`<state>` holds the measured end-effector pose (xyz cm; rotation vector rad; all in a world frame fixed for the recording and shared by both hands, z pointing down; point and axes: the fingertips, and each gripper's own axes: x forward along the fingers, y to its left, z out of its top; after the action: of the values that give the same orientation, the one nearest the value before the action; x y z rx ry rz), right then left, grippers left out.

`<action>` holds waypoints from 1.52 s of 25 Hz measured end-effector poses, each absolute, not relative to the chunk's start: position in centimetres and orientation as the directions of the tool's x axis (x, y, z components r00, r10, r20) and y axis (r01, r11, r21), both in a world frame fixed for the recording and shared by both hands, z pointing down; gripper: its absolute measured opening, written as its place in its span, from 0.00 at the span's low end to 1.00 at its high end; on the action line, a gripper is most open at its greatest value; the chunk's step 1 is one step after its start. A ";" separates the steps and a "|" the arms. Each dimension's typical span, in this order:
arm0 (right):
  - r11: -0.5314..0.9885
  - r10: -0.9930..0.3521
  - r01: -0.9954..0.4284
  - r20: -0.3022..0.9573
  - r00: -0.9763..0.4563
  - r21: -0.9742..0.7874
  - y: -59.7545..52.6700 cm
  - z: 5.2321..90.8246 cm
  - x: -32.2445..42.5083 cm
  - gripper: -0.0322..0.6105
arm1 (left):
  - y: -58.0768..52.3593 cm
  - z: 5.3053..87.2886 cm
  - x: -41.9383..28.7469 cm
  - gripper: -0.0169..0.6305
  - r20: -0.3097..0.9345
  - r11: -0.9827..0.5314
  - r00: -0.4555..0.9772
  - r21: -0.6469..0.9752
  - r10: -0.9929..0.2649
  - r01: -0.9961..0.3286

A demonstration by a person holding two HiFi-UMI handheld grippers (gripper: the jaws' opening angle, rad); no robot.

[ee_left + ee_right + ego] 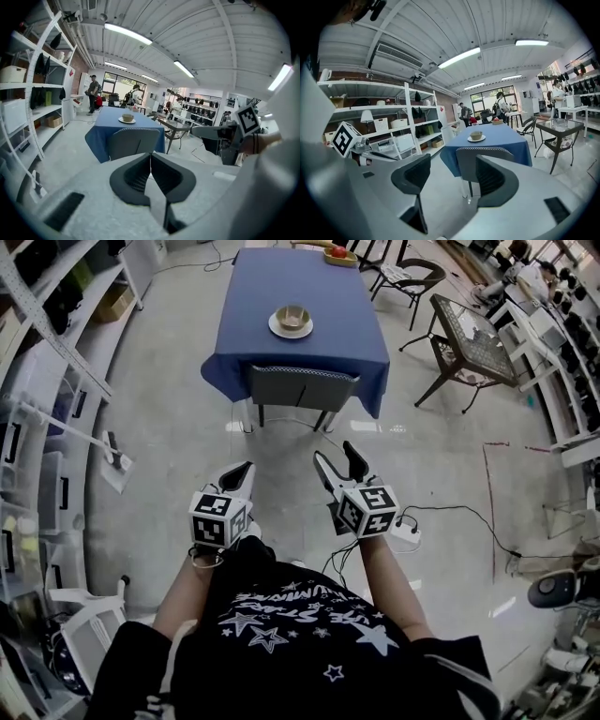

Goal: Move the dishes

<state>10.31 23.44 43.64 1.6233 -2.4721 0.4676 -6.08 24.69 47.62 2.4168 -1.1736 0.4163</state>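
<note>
Two grippers [246, 468] [336, 454], one bowl [292, 315], one plate [278, 331]

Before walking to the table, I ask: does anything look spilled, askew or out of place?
Nothing is spilled: the bowl sits upright on its plate on the blue table. Only a white power strip with its cable lies loose on the open floor near the person; a foot could catch it.

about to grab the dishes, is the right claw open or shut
Open: in the right gripper view the right claw has its two dark pads well apart; only floor and a grey padded chair show between them.
</note>
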 end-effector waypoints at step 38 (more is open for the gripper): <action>0.193 -0.906 -0.964 0.343 -0.247 -0.185 -4.5 44.8 11.0 0.65 | -0.3 49.5 -13.4 0.06 0.475 -0.517 0.558 0.229 -0.680 -0.825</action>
<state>10.96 -4.46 44.78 1.8218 -2.3000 0.5463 -13.45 -0.26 49.54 2.3666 -1.2173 0.4576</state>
